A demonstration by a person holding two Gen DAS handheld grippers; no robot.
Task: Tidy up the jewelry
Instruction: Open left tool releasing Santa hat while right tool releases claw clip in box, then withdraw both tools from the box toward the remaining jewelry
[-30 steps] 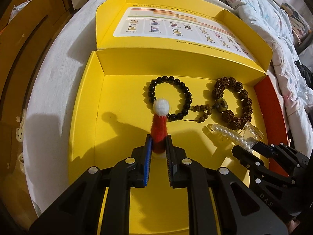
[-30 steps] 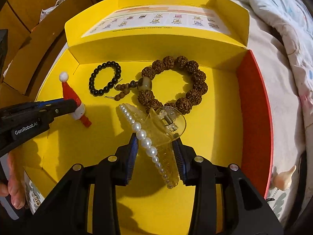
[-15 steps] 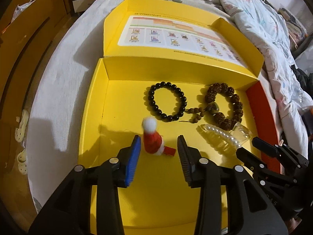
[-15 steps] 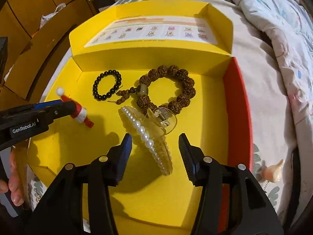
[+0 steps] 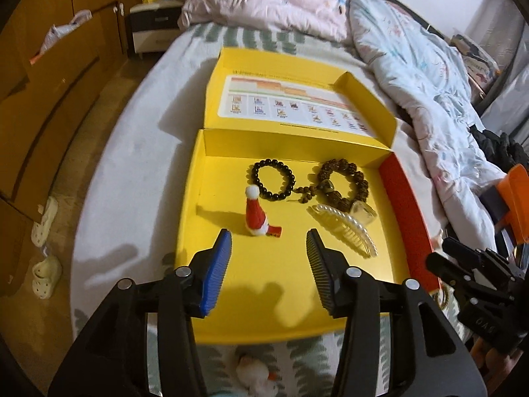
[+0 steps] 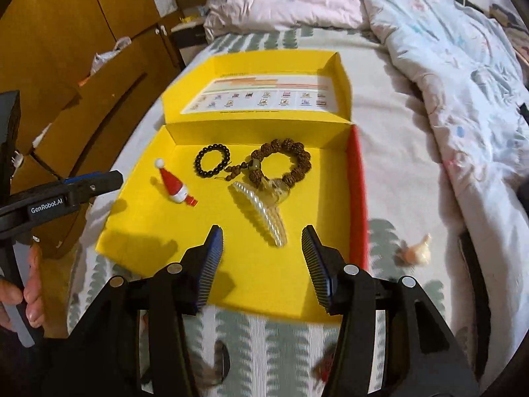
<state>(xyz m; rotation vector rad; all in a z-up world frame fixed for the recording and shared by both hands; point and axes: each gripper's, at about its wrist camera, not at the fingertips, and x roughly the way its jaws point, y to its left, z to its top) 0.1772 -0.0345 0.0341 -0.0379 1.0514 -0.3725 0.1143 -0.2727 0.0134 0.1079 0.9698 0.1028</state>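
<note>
On the bed, inside the open yellow box (image 5: 231,297): the left tongs (image 5: 267,258) have let go of the Santa-hat clip (image 5: 256,213) and drawn back, jaws opening, nothing between them. The right tongs (image 6: 263,248), likewise apart and empty, have released the pearl hair claw (image 6: 261,208) beside the two bead bracelets (image 6: 284,162). Both pieces now lie stowed; a pale trinket (image 6: 418,251) remains outside, near the box's right edge.

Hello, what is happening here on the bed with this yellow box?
A person with a gripper in each hand is sorting jewelry into the yellow box. The Santa hat clip, pearl hair claw, black bead bracelet and brown bead bracelet lie inside. The left gripper is opening, the right gripper is open; neither holds anything.
</note>
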